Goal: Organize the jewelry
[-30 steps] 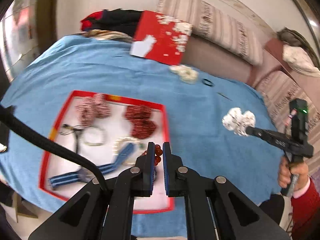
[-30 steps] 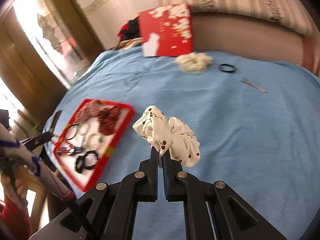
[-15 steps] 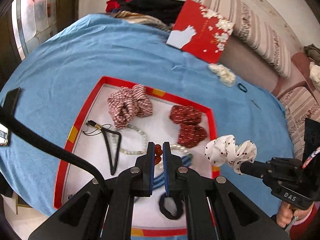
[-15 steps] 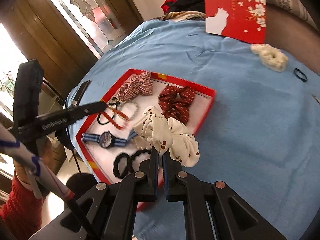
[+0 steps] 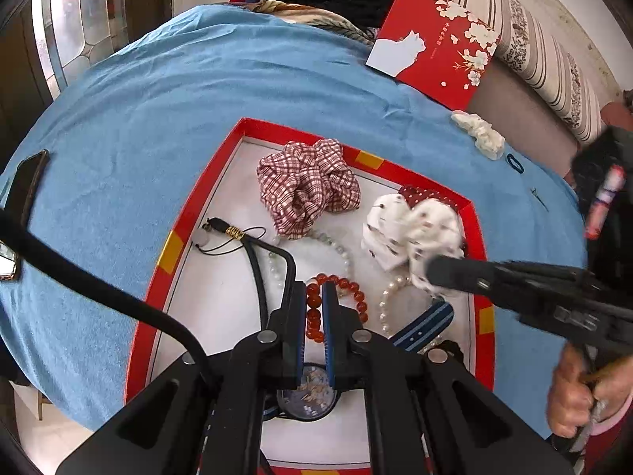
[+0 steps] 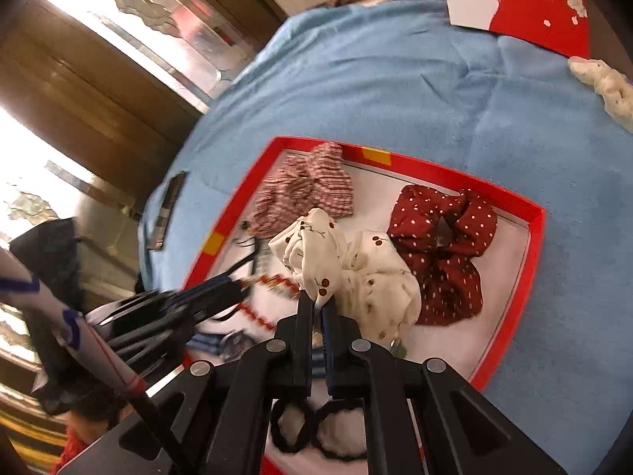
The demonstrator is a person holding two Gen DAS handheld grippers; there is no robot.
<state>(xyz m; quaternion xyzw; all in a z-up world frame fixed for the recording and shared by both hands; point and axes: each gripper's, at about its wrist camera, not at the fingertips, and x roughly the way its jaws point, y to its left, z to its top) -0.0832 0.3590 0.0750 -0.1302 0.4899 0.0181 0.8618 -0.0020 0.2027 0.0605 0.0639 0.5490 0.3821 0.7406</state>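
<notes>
The right gripper [image 6: 318,304] has its jaws nearly closed on a fold of the white cherry-print scrunchie [image 6: 356,273], which hangs over the red-rimmed tray [image 6: 534,245], beside the dark red dotted scrunchie [image 6: 447,253] and in front of the checked scrunchie [image 6: 308,194]. The left gripper [image 5: 313,297] hovers low over the same tray [image 5: 190,217] with its jaws a narrow gap apart and nothing between them; a red bead bracelet [image 5: 352,289] shows just past the fingertips (it lies below them, not pinched).

The tray's raised rim bounds the room on every side, and its white floor is crowded: a pearl strand [image 5: 385,301], a pale bead bracelet [image 5: 336,247], a blue striped watch strap [image 5: 425,326] and black hair ties [image 6: 312,431]. Bare floor shows mainly along the tray's left side. Outside the rim the blue cloth [image 5: 158,99] lies open, with a phone [image 5: 27,182] at its left edge and a red box lid [image 5: 439,39] at the far edge. The lid carries a white cat and blossoms; its small writing cannot be read.
</notes>
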